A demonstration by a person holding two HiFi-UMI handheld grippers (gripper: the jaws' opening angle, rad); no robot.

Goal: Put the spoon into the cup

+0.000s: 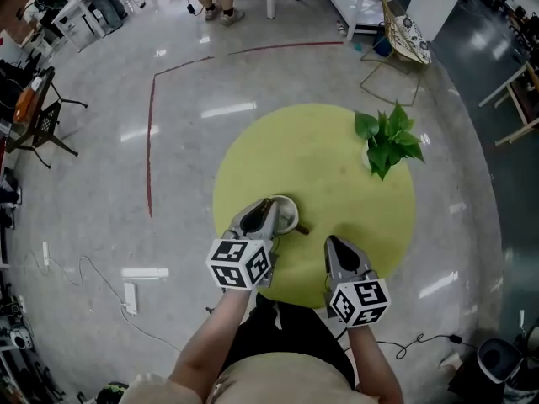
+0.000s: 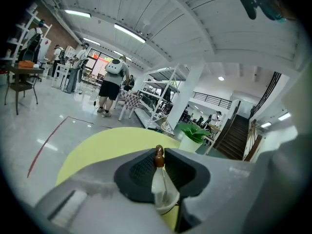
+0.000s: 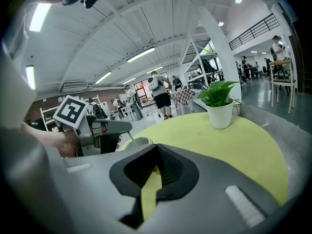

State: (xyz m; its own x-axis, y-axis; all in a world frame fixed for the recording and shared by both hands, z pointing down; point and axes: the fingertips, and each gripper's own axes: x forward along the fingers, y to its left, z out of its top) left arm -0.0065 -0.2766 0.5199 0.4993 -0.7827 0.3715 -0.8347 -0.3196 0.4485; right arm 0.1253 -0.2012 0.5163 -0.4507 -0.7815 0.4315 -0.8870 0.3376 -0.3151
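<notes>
My left gripper (image 1: 268, 211) hangs over the near left part of the round yellow table (image 1: 337, 183), right beside the pale cup (image 1: 285, 215). Its jaws are shut on the spoon (image 2: 161, 179), a thin pale handle with a brown tip (image 2: 159, 156) poking up past the pads. In the right gripper view the handle slants down from the left gripper (image 3: 117, 128) to the cup (image 3: 138, 142); whether its lower end is inside is hidden. My right gripper (image 1: 335, 244) hovers to the right of the cup, shut, with nothing between its fingers (image 3: 168, 167).
A potted green plant (image 1: 387, 141) in a white pot (image 3: 219, 115) stands at the table's far right. The table's near edge lies just below both grippers. People, chairs and shelving stand on the grey floor beyond.
</notes>
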